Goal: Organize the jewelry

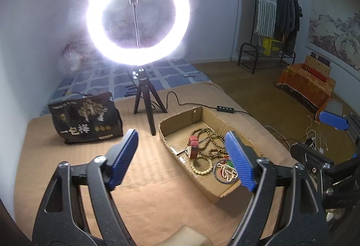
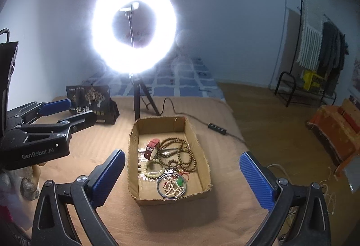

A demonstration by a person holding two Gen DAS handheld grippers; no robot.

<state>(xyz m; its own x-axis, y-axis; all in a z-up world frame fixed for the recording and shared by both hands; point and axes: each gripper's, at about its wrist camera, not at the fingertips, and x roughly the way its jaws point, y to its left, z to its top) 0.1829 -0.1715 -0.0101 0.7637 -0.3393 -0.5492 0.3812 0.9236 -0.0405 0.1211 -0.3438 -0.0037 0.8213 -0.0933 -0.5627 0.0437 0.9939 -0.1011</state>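
A shallow cardboard box (image 2: pixel 132 156) lies on a tan blanket. Inside it are a red-strap watch (image 2: pixel 153 148), a long brown bead string (image 2: pixel 180 151), a pale bead bracelet (image 2: pixel 154 170) and a blue bangle (image 2: pixel 158 185) around small beads with a green pendant (image 2: pixel 179 181). My right gripper (image 2: pixel 182 154) hangs open above the box, nothing between its blue pads. My left gripper (image 1: pixel 180 135) is open and empty, above and left of the box (image 1: pixel 216 192); the watch (image 1: pixel 193 147) shows between its fingers. Each gripper appears in the other's view: left gripper (image 2: pixel 76 109), right gripper (image 1: pixel 315 133).
A lit ring light (image 1: pixel 138 14) on a small tripod (image 1: pixel 144 99) stands behind the box, beside a black printed bag (image 1: pixel 85 117). Its cable and inline switch (image 1: pixel 226 108) run off to the right. Farther right are a clothes rack (image 1: pixel 276 21) and an orange-draped stand (image 1: pixel 306 84).
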